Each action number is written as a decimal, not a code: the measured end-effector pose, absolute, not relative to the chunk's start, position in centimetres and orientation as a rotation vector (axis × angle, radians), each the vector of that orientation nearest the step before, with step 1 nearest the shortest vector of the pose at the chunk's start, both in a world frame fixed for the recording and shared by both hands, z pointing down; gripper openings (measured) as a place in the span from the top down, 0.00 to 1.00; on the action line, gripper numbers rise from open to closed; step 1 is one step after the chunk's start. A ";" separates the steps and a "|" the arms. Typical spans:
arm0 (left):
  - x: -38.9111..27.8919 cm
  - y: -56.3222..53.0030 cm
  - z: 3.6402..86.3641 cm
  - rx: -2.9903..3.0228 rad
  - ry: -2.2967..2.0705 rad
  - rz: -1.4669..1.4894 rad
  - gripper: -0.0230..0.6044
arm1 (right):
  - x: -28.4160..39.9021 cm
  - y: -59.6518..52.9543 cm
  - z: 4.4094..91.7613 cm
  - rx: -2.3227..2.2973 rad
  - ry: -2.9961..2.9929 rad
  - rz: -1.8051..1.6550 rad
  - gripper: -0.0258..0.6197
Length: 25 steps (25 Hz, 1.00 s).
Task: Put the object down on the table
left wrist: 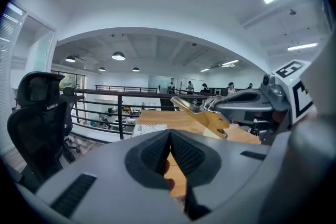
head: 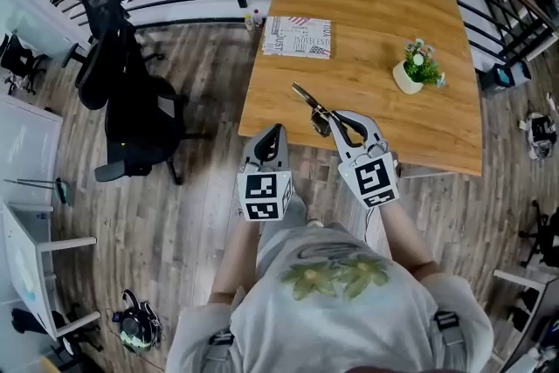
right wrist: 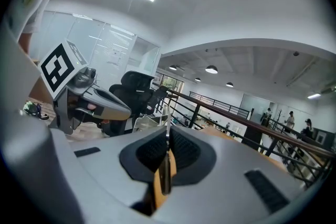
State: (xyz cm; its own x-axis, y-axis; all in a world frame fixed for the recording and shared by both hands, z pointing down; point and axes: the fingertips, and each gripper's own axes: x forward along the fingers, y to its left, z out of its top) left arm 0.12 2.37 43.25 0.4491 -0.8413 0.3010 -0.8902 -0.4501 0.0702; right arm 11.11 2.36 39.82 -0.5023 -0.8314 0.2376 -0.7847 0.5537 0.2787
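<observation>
The right gripper (head: 335, 123) is clamped on one end of the tongs (head: 308, 103). Its jaws pinch the thin, edge-on handle, as the right gripper view shows. The tongs' 2 arms lie almost together and hold nothing, and the metal tip points far and left. They hang in the air over the near edge of the table (head: 376, 22), not touching the wood. The left gripper (head: 272, 137) is closed and empty, just left of the right one and out over the floor.

Likely risks from here:

1. **Falling off the edge.** The tongs sit right at the table's near edge. If they are let go here, the held end could overhang and tip them to the floor. Carrying them farther in first would avoid that.
2. **Dropping from height.** Opening the jaws before the tongs touch the wood would probably make them bounce or skid.
3. **Swinging in the grip.** The tongs are held at 1 end, so their length hangs out past the jaws. A tilt while lowering could drive the metal tip into the wood first and twist the tongs between the pads.
4. **Springing apart.** Once free, the arms may spread and kick the tongs sideways.
5. **Bumping.** The left gripper is close enough to be knocked.

The plant (head: 414, 65) and the paper (head: 297, 37) are well apart from the tongs and look safe.
</observation>
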 end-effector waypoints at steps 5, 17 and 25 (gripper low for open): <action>-1.5 -1.8 42.9 2.472 -1.516 0.324 0.94 | 9.6 -2.7 38.5 1.312 -2.444 -0.247 0.95; -6.2 -9.8 42.1 2.483 -1.524 0.282 0.94 | 6.2 -11.0 36.4 1.344 -2.404 -0.333 0.95; -8.4 -12.2 43.0 2.467 -1.528 0.289 0.94 | 4.9 -13.0 38.1 1.336 -2.376 -0.319 0.95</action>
